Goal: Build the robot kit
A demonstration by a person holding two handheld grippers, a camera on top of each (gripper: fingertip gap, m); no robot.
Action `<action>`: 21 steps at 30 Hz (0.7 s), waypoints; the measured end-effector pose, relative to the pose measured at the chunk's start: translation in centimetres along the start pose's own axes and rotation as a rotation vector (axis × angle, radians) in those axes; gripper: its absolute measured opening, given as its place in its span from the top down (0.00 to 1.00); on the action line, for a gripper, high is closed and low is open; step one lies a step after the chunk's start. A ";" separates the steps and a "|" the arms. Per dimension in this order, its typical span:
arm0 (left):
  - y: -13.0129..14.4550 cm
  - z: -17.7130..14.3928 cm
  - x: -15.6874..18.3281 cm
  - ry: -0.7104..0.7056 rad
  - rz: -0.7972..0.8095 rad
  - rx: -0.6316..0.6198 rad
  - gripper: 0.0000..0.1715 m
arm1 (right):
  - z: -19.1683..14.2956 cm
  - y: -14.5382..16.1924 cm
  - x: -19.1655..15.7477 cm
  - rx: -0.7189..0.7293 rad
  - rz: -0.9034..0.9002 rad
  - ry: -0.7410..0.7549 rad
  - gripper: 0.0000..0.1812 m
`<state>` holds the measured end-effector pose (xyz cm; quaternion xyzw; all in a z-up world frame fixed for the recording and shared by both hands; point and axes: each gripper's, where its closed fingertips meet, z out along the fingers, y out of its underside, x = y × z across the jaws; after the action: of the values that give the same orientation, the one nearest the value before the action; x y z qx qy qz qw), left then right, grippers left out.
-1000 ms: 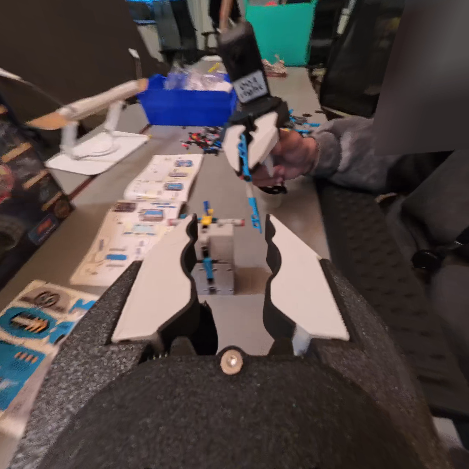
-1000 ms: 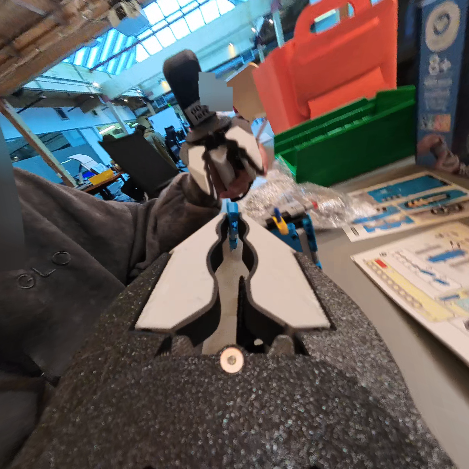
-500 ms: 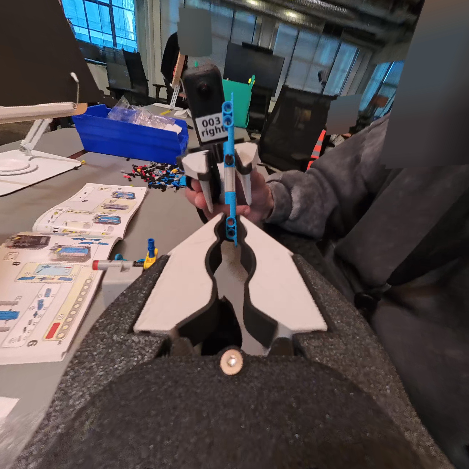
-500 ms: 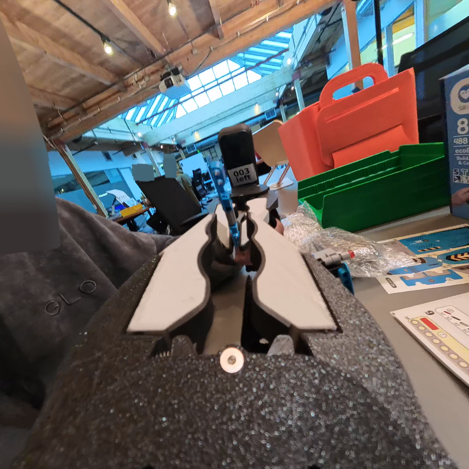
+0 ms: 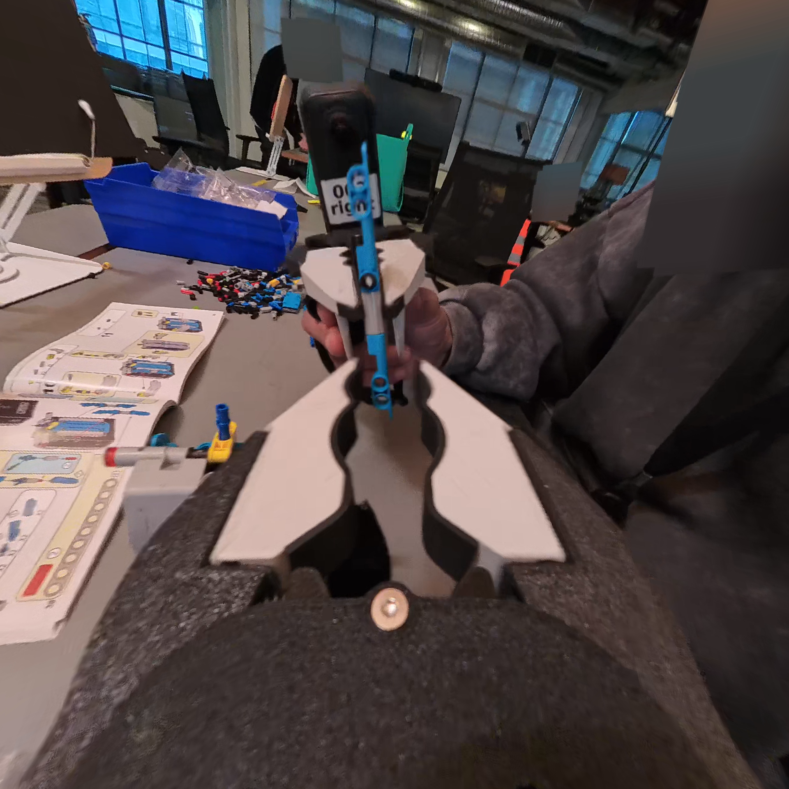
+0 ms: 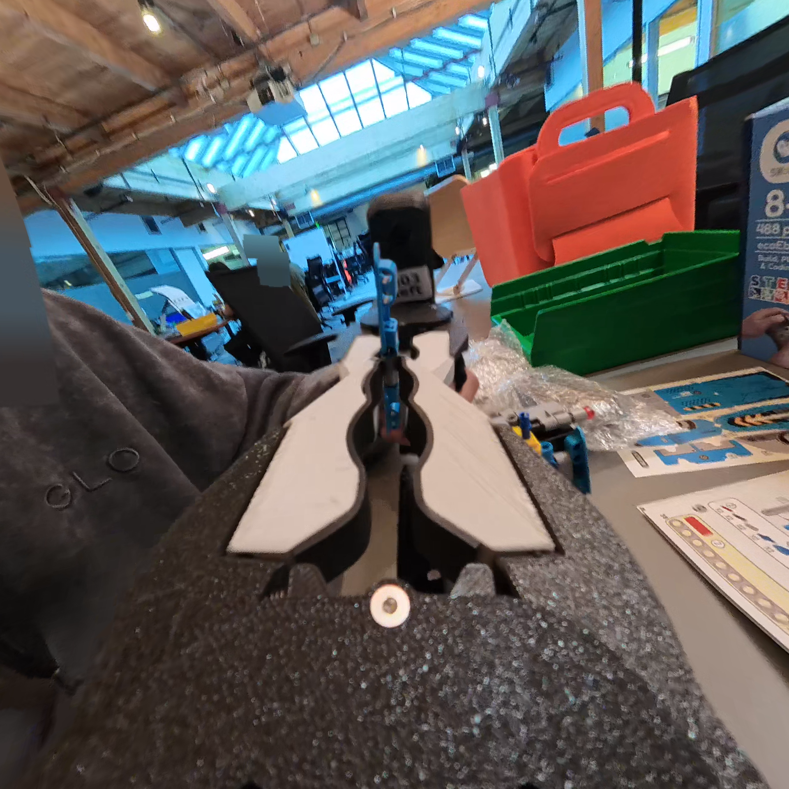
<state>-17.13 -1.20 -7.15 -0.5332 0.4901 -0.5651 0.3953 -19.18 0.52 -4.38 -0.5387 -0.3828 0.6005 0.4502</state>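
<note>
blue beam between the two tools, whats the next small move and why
Probably close the left tool gently. The blue beam, gripped upright by the right tool, has its lower end between the left tool's tips, which look open and apart from it.

— What colours stand out?

— The beam (image 5: pixel 370 273) is bright blue with a pale grey middle. Both grippers, the left gripper (image 5: pixel 386 386) and the right gripper (image 6: pixel 390 371), have white fingers edged in black and speckled black foam bodies.

— And the bins?

— One bin (image 5: pixel 192 222) is deep blue, another bin (image 6: pixel 619 299) green, with an orange case (image 6: pixel 597 188) behind it. The booklet (image 5: pixel 106 363) is white with yellow and blue panels. The sleeve (image 5: pixel 533 299) is mottled grey.
</note>
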 end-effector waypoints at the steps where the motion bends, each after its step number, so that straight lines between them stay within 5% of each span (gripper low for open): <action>1: -0.2 -0.6 -0.2 -0.015 0.020 -0.002 0.78 | -0.3 0.2 0.4 -0.028 -0.013 0.025 0.96; 4: -0.9 -4.0 -3.5 -0.205 0.110 0.004 0.65 | -2.0 2.4 2.9 -0.180 -0.008 0.141 0.96; 7: 3.7 -5.1 -6.7 -0.314 0.086 -0.208 0.44 | -3.2 7.1 5.1 -0.384 0.010 0.238 0.96; 11: 7.4 -3.7 -7.8 -0.278 -0.015 -0.304 0.46 | -2.3 9.0 5.5 -0.467 -0.008 0.251 0.96; 14: 7.4 -3.2 -8.2 -0.266 -0.011 -0.265 0.61 | -1.8 9.8 5.7 -0.476 0.018 0.251 0.96; 21: 6.9 -3.1 -8.4 -0.201 -0.114 -0.214 0.62 | -1.4 10.2 6.2 -0.479 0.048 0.246 0.96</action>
<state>-19.70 5.93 -15.52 -0.6532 0.4743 -0.4750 0.3504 -19.17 3.30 -16.09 -0.7076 -0.4435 0.4335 0.3388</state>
